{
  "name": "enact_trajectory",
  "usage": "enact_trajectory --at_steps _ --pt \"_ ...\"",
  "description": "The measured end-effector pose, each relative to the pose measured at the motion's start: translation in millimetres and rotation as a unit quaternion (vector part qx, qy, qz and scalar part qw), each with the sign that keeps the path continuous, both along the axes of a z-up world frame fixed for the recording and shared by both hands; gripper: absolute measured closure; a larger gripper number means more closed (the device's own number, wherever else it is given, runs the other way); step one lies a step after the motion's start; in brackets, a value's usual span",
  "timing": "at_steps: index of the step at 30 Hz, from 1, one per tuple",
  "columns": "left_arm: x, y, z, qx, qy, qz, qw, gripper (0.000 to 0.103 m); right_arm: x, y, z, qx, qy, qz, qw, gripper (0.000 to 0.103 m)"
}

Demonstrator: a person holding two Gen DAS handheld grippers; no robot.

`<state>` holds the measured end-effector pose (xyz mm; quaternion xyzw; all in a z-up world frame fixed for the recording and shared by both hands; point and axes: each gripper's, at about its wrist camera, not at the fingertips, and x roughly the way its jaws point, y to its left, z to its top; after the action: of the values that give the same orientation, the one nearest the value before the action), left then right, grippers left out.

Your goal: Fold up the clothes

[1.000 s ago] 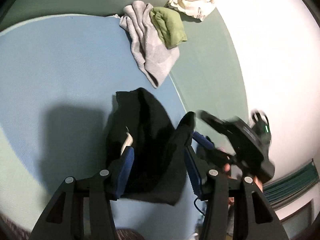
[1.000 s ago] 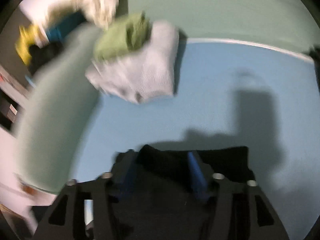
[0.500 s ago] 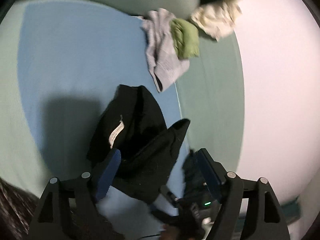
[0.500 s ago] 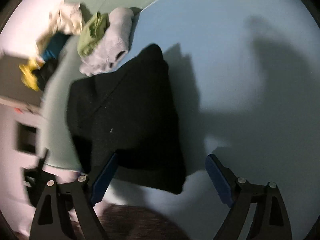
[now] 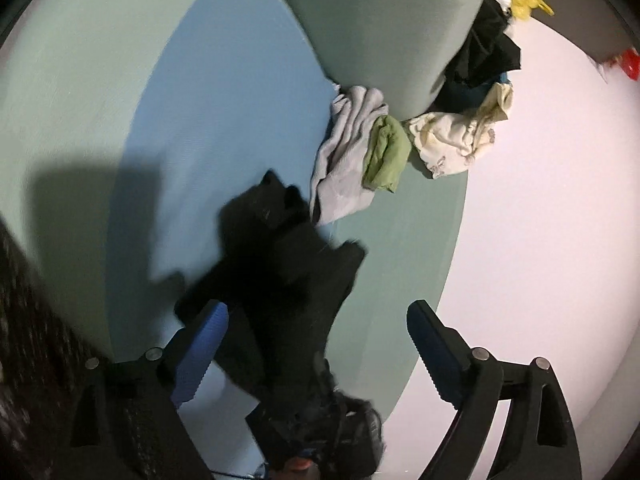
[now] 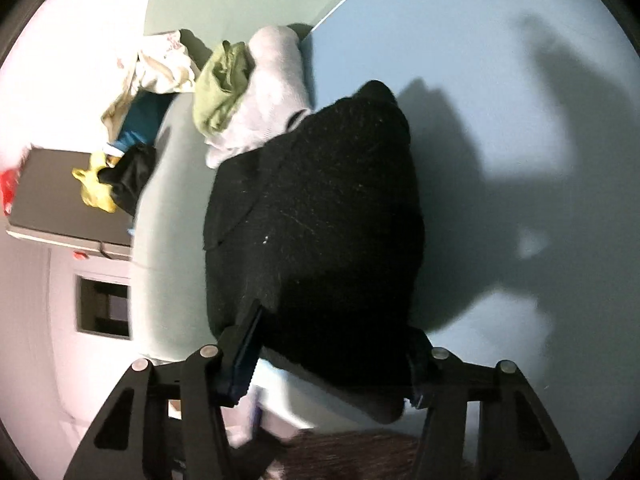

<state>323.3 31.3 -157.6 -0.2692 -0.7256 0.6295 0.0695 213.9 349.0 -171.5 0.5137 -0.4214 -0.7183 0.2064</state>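
Black garment [image 6: 320, 220] on a blue mat [image 6: 500, 140] — grey [image 5: 344, 160], green [image 5: 384, 152] and cream cloths [image 5: 452, 140] beside.

We cannot read the right gripper [image 6: 332, 344] grip: the black garment [image 6: 320, 220] covers its right finger. In the left wrist view the right gripper [image 5: 320, 436] is blurred and cut off below. The clothes pile [image 5: 480, 52] is partly hidden behind the green cushion [image 5: 380, 20].

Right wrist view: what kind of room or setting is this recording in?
Probably a home bedroom: a light blue sheet over a padded green surface like a bed, a loose heap of mixed clothes at its edge, and a white wall.
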Motion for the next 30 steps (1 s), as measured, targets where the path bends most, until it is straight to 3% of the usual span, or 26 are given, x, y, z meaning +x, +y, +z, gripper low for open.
enact_trajectory --at_steps 3,9,12,14,15,20,27,30 --pt "-14.5 13.8 -5.9 0.015 -0.01 -0.032 0.9993 0.012 -5.9 -4.7 1.9 -0.004 -0.007 0.006 1.0 0.043" --pt "-44.4 46.3 -19.2 0.048 -0.035 -0.047 0.9971 0.012 -4.9 0.4 0.8 -0.073 -0.03 0.01 0.997 0.047" --pt "-53.6 52.4 -29.3 0.045 -0.057 -0.035 0.9968 0.012 -0.3 4.3 2.6 -0.053 -0.027 0.013 0.998 0.047" --pt "-56.8 53.4 -40.1 0.07 -0.067 -0.013 0.9951 0.01 0.5 4.8 0.4 -0.051 -0.028 0.016 0.998 0.047" --pt "-57.6 53.5 -44.3 0.08 -0.07 -0.002 0.9943 0.0 0.9 4.8 -1.1 -0.052 -0.029 0.016 0.998 0.047" --pt "-56.7 51.3 -51.1 0.101 -0.084 0.022 0.9912 0.0 -0.1 8.5 -8.2 -0.075 -0.032 0.012 0.997 0.047" --pt "-76.5 50.0 -48.2 0.088 -0.085 0.028 0.9921 0.0 -3.2 9.5 -6.0 -0.084 -0.029 0.011 0.996 0.048" --pt "-99.7 46.8 -50.2 0.083 -0.111 0.006 0.9903 0.0 -1.3 7.5 -5.5 -0.077 -0.023 0.019 0.997 0.048"
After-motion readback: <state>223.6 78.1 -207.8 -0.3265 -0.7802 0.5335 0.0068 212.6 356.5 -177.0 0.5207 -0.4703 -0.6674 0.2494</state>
